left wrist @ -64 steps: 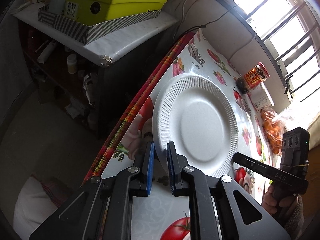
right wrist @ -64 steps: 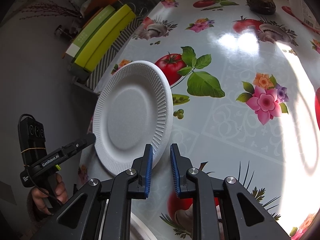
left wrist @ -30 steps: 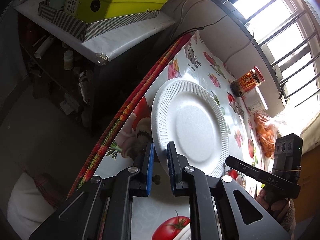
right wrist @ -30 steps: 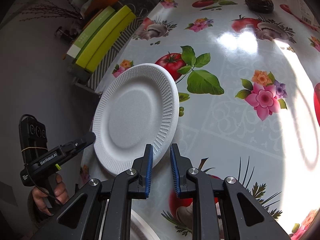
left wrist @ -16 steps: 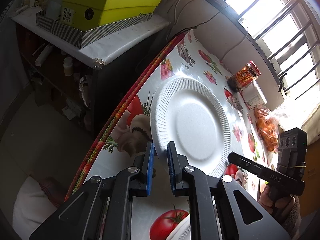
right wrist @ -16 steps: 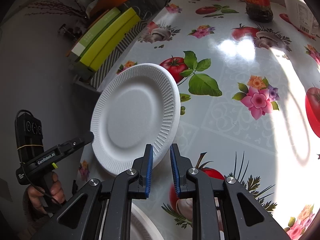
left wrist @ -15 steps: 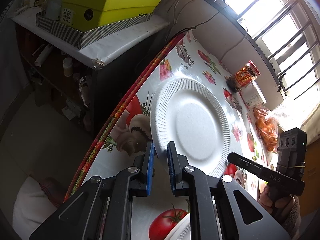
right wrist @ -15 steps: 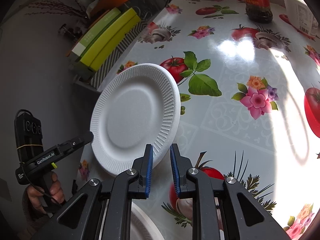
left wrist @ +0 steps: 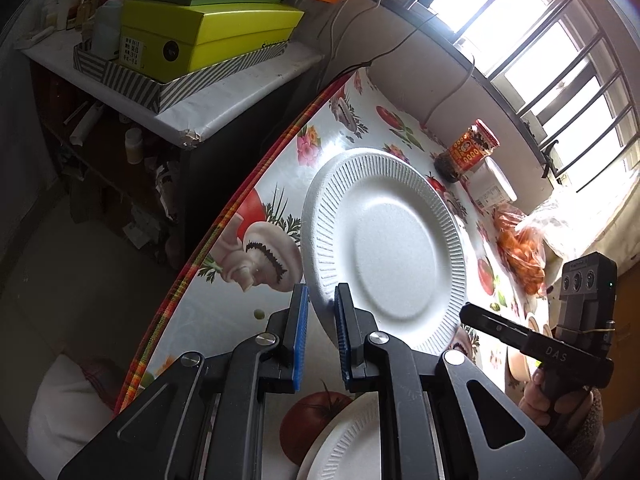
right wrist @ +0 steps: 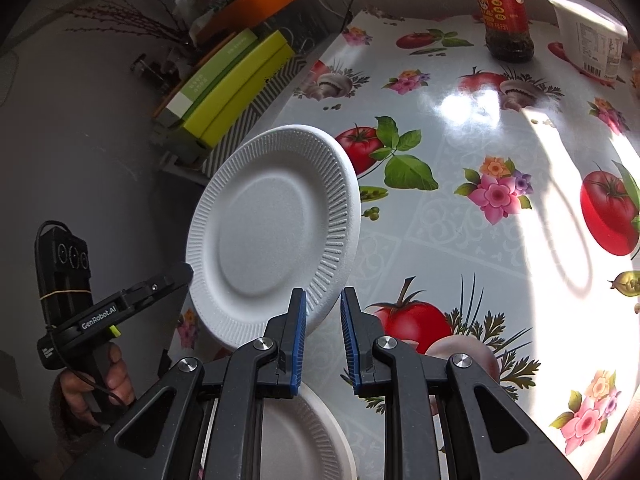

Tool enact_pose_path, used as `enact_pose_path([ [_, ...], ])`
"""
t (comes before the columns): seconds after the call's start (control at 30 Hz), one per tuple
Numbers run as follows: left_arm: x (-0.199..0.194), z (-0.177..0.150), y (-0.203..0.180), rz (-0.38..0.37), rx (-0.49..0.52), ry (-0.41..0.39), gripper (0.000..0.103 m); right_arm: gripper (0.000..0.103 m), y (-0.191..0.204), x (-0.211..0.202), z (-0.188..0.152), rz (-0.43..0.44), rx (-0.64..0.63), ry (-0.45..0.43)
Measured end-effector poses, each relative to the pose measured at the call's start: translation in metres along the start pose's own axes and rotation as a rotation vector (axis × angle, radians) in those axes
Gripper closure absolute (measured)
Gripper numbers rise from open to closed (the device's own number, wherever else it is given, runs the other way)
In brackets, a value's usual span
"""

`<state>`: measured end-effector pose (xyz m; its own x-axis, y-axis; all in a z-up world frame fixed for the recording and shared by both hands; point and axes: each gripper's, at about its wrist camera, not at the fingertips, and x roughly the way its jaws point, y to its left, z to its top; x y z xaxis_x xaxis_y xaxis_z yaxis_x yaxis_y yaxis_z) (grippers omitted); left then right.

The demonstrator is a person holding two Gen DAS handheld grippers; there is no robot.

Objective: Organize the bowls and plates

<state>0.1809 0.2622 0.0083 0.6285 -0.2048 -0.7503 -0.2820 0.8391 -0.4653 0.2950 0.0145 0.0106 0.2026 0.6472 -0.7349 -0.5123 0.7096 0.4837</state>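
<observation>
White foam plate [left wrist: 384,252] held off the desk [right wrist: 460,208] by both tools at once. The left gripper [left wrist: 320,336] pinches the plate's near-left rim, its jaws pressed nearly together with the thin edge between the blue pads [left wrist: 301,336]; the right gripper [right wrist: 323,340] pinches the opposite rim in the same way, jaws at their tightest. Each tool also appears in the other's view, gripped by a hand [right wrist: 96,380].

Compared with a second earlier, the plate stands higher above the patterned oilcloth and has drifted toward the near edge, and more of a second plate [right wrist: 304,440] has come into view beneath the jaws. This suggests the carried plate is being brought over the second one for stacking, a step not yet done.

The second plate is cut off by the frame and largely covered by the gripper bodies, so whether it is a single plate or a stack cannot be told. The exact pad contact on the rim is shaded, and appears, rather than is plainly seen, to be firm. Jar [right wrist: 504,12] and tub [right wrist: 588,40] stand well apart at the far edge.
</observation>
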Motion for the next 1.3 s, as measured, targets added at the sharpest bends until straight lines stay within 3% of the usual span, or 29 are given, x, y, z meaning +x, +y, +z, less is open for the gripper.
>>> enact_pose_path([
  [1.3,-0.052,-0.097,-0.011,-0.033,0.042,0.007,0.089,0.085,0.012,-0.049,-0.111,0.019,0.035,-0.04],
])
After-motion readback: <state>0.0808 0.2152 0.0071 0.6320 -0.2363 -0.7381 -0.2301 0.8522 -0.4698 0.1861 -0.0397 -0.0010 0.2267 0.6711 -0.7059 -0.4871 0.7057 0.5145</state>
